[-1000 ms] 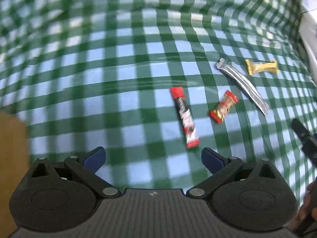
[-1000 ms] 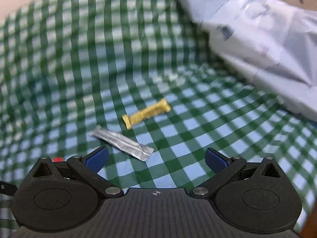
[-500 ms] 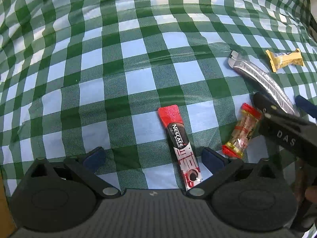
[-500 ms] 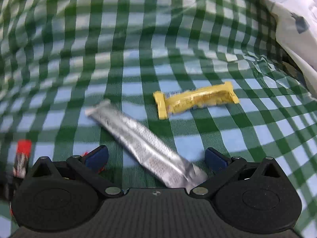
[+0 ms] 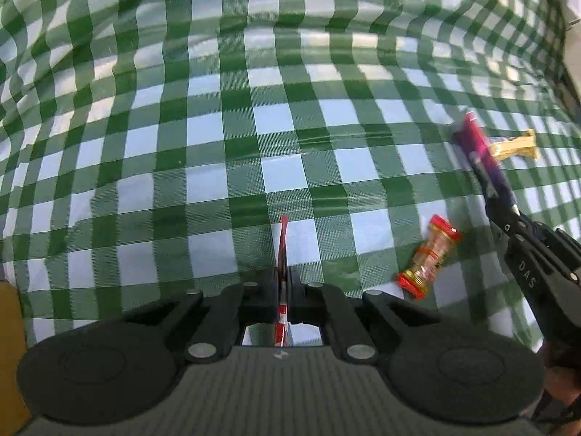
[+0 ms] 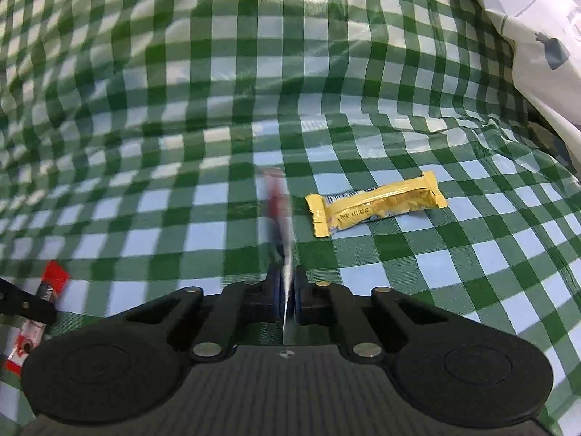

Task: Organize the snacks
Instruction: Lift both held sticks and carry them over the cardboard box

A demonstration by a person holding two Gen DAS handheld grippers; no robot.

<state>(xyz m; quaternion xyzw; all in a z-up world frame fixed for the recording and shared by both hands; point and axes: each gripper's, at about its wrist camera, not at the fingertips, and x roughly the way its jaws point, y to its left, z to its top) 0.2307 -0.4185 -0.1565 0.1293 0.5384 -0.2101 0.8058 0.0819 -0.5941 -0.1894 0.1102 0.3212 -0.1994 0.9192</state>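
My left gripper [image 5: 283, 278] is shut on the red Nescafe stick [image 5: 282, 243], held edge-on above the green checked cloth [image 5: 218, 127]. My right gripper [image 6: 285, 285] is shut on the long silver stick pack [image 6: 277, 214], which is lifted and blurred; it also shows in the left wrist view [image 5: 483, 152]. A yellow bar [image 6: 374, 205] lies on the cloth just right of the silver pack. A small red and gold candy [image 5: 428, 256] lies on the cloth right of my left gripper. The red stick also shows at the left edge of the right wrist view [image 6: 51, 283].
A white plastic bag [image 6: 537, 36] lies at the far right of the cloth. A yellow-brown object [image 5: 9, 345] is at the left edge in the left wrist view. The cloth is wrinkled.
Both grippers have shut. The left one has taken hold of the red stick and lifted it. The right one has taken hold of the silver pack and lifted it.
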